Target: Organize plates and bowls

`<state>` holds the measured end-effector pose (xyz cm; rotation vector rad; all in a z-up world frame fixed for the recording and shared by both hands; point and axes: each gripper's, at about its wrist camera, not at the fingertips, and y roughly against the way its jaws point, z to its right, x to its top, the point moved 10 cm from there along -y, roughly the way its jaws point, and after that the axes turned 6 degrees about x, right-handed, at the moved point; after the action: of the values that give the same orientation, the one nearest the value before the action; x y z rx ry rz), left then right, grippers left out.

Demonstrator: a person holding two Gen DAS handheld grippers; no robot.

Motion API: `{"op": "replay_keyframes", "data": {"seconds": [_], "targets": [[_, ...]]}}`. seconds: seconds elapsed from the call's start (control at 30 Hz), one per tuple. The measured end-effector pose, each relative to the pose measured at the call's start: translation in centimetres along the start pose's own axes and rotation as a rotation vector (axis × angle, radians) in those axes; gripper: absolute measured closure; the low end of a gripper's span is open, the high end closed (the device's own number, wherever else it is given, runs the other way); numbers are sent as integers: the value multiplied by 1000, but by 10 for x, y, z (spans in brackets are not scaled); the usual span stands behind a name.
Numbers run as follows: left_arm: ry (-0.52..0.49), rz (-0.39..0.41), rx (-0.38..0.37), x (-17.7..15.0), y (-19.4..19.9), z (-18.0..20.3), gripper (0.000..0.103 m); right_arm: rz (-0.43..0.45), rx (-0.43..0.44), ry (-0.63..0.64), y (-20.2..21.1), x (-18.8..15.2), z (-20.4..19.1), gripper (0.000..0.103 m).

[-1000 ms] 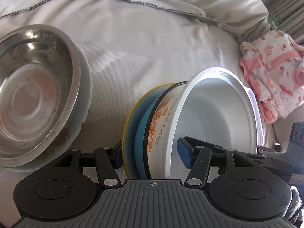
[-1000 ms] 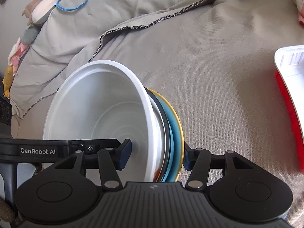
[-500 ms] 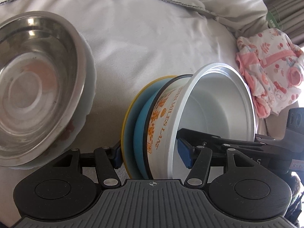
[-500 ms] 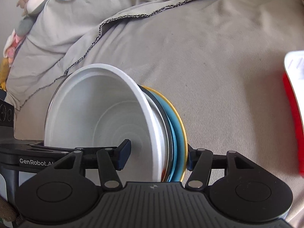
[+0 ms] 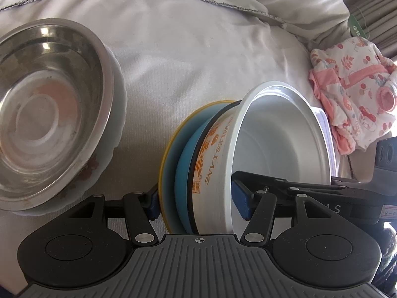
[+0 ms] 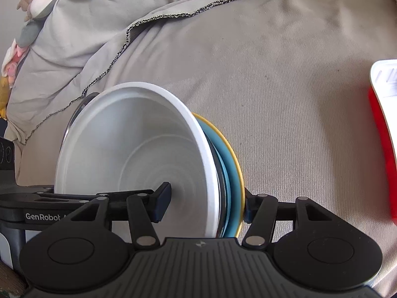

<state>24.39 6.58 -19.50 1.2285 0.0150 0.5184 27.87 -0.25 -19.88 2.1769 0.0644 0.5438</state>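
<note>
Beige bedsheet [image 6: 285, 99] under everything. Your left gripper [image 5: 197, 200] clamps stack: white bowl [image 5: 280, 154] nested on blue plate [image 5: 183, 173], yellow-rimmed. Your right gripper [image 6: 207, 202] clamps same stack from opposite side. Steel bowl [image 5: 47, 109] on white plate [image 5: 116, 114] at 9 o'clock. Pink cloth [image 5: 352, 94] at 2 o'clock.

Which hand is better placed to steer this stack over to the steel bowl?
Left, probably. The left gripper and right gripper both clamp the stack, but the steel bowl lies on the left gripper's side, close beside it.
</note>
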Motion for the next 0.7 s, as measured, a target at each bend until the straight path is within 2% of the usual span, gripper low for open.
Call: {"op": "replay_keyframes", "data": {"seconds": [0.5,0.7], "targets": [[-1,24,-10,5,12,-2,41,18,16,12,6,-6,-9,46],[-5,52,-59,13,31,-3,41,51,-8,30,24,0,-21,46]]}}
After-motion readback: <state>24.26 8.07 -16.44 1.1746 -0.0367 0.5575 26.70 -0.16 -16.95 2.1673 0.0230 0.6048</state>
